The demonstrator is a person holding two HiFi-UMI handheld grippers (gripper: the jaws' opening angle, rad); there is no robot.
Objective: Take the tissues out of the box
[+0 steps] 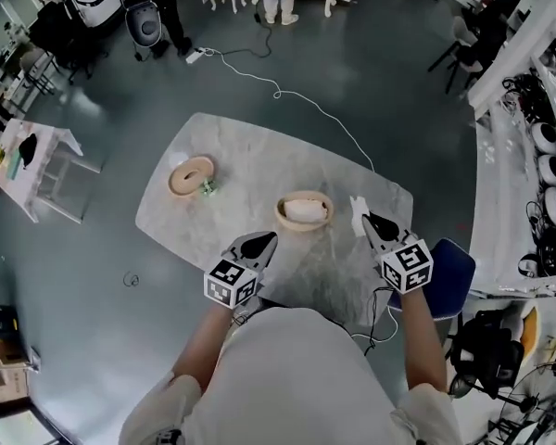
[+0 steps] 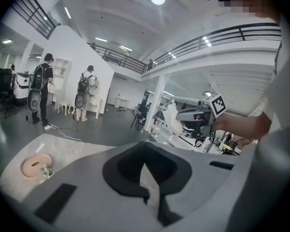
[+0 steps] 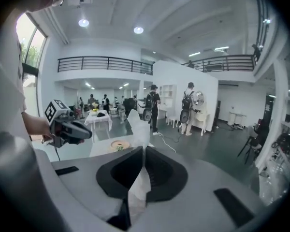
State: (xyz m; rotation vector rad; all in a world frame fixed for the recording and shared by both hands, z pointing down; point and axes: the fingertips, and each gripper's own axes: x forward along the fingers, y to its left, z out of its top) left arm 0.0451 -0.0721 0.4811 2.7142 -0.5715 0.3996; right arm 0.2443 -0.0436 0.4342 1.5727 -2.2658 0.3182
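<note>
An oval wooden tissue box [image 1: 284, 215] stands near the middle of the marble table [image 1: 241, 146], with white tissue [image 1: 304, 209] showing inside it. My right gripper [image 1: 369, 222] is held up to the right of the box, shut on a white tissue [image 1: 357, 209]. That tissue [image 3: 139, 124] sticks up from between the jaws of the right gripper [image 3: 142, 151]. My left gripper [image 1: 262, 244] hovers left of the box with its jaws together and nothing in them. From the left gripper [image 2: 145, 166], the right gripper [image 2: 184, 116] and its tissue [image 2: 171, 115] are visible.
A round wooden dish [image 1: 192, 174] with a small green thing beside it lies at the table's left end. A blue chair [image 1: 450, 269] stands at the table's right. A white cable [image 1: 287, 95] runs over the floor behind. People stand at the far wall.
</note>
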